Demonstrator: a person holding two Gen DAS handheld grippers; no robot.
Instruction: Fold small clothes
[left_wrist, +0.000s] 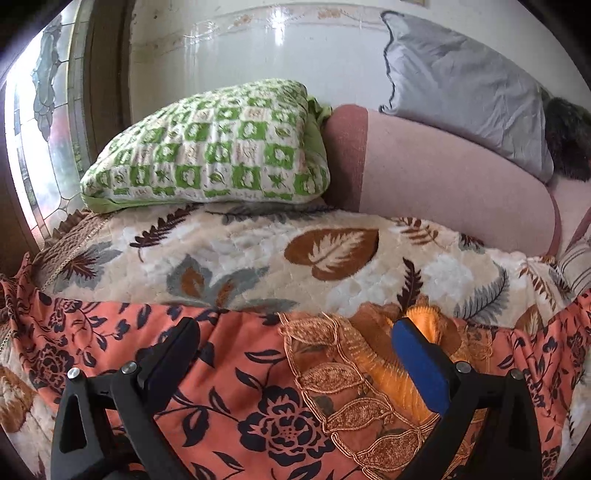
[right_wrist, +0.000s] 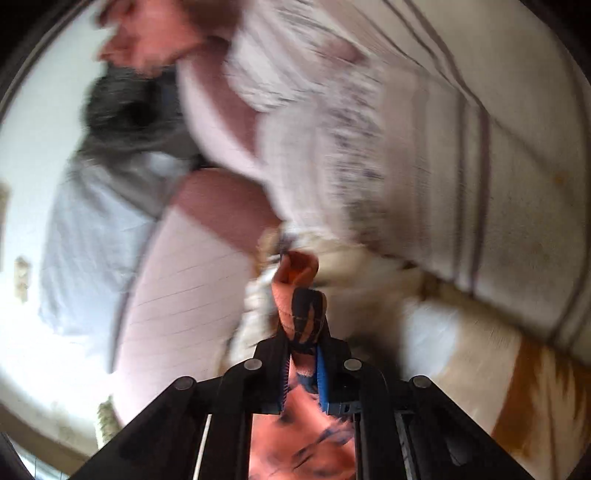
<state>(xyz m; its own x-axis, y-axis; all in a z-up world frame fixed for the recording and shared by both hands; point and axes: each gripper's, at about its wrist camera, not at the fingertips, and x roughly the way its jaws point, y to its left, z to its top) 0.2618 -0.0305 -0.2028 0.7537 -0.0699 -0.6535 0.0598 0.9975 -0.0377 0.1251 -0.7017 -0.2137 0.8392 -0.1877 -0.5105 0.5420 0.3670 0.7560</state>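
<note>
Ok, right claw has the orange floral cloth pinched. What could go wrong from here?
1. The right claw grips only a narrow bunched fold of the orange floral cloth, so it may slip out.
2. The left claw stands open above the garment with its embroidered trim between the fingers; pulling one-handed could drag it askew across the leaf-print blanket.

Both wrist views close over bed, sharing orange garment (left_wrist: 229, 369)

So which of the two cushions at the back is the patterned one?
The green-and-white checked cushion on the left, lying on the leaf-print blanket. The grey cushion on the right is plain.
</note>
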